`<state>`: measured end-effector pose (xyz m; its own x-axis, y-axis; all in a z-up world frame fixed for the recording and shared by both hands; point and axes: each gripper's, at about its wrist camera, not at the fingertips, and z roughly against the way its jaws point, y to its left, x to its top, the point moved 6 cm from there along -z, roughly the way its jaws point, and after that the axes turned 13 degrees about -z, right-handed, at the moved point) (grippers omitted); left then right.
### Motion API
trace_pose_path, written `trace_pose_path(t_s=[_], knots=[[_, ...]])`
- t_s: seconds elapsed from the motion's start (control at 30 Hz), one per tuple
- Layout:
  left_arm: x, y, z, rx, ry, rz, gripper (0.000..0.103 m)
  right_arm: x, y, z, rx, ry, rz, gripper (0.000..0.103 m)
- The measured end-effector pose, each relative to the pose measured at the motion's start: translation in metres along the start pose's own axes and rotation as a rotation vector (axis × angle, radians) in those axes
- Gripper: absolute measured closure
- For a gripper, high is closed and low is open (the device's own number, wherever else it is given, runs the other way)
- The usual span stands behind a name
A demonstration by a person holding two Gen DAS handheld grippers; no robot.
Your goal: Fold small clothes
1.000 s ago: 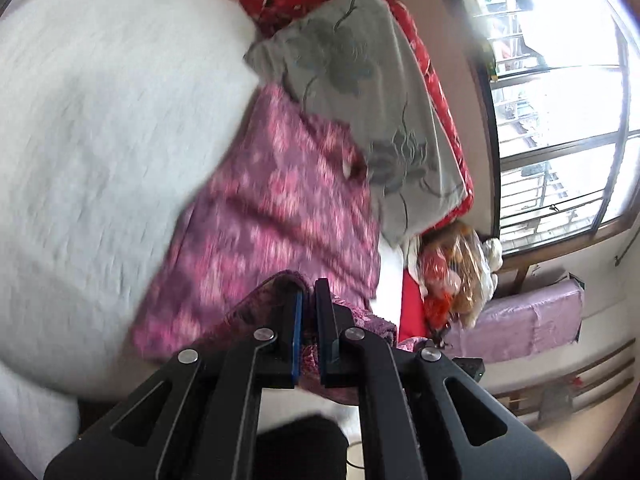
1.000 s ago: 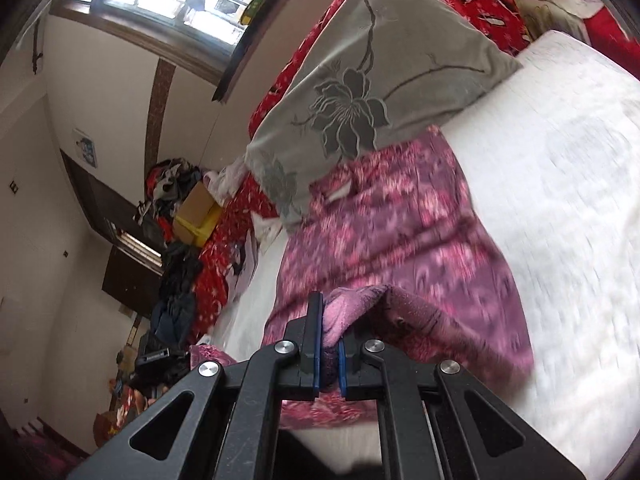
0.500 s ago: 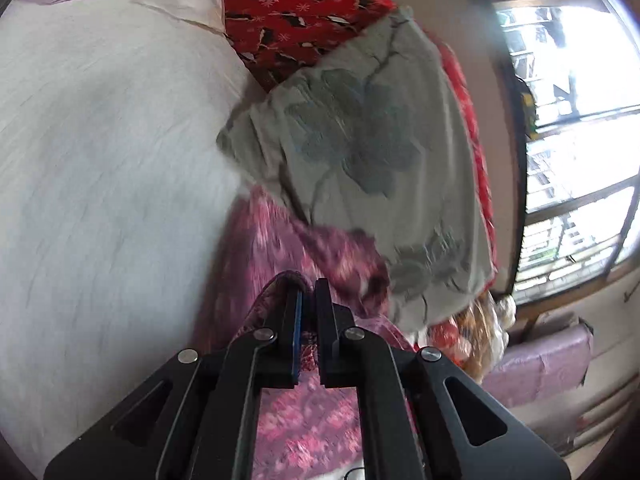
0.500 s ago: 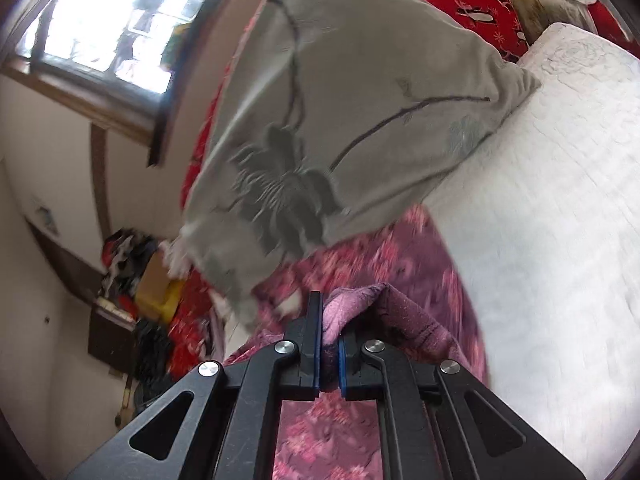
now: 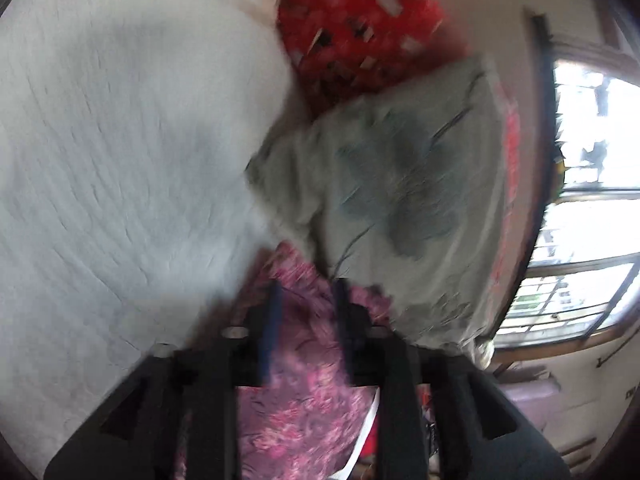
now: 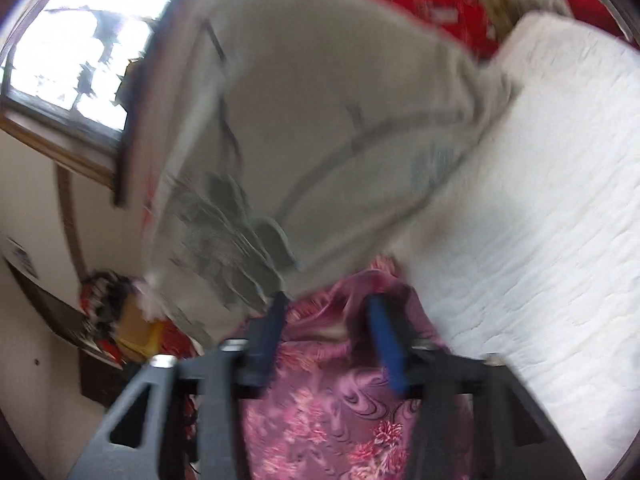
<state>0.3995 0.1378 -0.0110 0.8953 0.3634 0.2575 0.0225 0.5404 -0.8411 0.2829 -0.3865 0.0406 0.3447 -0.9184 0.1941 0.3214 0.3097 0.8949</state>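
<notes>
A pink and purple floral garment point(image 5: 304, 408) lies on the white bed point(image 5: 112, 168), its far edge at the grey pillow. My left gripper point(image 5: 306, 292) is open, its jaws apart over the garment's far edge, with cloth showing between them. In the right wrist view the same garment point(image 6: 340, 412) lies under my right gripper point(image 6: 326, 306), which is also open with a raised fold of cloth between its jaws. Both views are blurred by motion.
A grey pillow with a dark flower print point(image 5: 400, 208) point(image 6: 320, 128) lies just beyond the garment. A red patterned cushion point(image 5: 352, 16) sits behind it. A window point(image 5: 588, 200) is at the right; clutter on furniture point(image 6: 116, 320) stands beside the bed.
Both grippers carried the garment's edge forward toward the grey pillow, then opened and let go of the cloth. The garment now lies doubled under them.
</notes>
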Motion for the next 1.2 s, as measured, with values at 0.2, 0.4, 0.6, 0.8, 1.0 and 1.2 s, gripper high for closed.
trace_pose_path(t_s=[0.2, 0.4, 0.6, 0.8, 1.0, 1.2], knots=[[-0.025, -0.023, 0.004, 0.031, 0.034, -0.136, 0.06, -0.01, -0.024, -0.003, -0.256, 0.042, 0.151, 0.045], [-0.076, -0.018, -0.047, 0.231, 0.179, -0.315, 0.06, -0.033, -0.01, -0.043, -0.34, 0.058, 0.281, 0.097], [-0.071, -0.005, -0.044, 0.221, 0.162, -0.256, 0.065, -0.016, -0.037, -0.05, -0.453, 0.04, 0.217, 0.096], [-0.096, -0.028, -0.002, 0.208, 0.161, -0.366, 0.055, -0.037, -0.004, -0.004, -0.287, -0.009, 0.3, 0.088], [-0.139, -0.014, -0.009, 0.352, 0.19, -0.497, 0.046, -0.093, -0.034, -0.019, -0.412, 0.181, 0.449, 0.08], [-0.146, -0.034, 0.025, 0.317, 0.196, -0.506, 0.045, -0.096, -0.013, 0.027, -0.423, 0.129, 0.48, 0.072]])
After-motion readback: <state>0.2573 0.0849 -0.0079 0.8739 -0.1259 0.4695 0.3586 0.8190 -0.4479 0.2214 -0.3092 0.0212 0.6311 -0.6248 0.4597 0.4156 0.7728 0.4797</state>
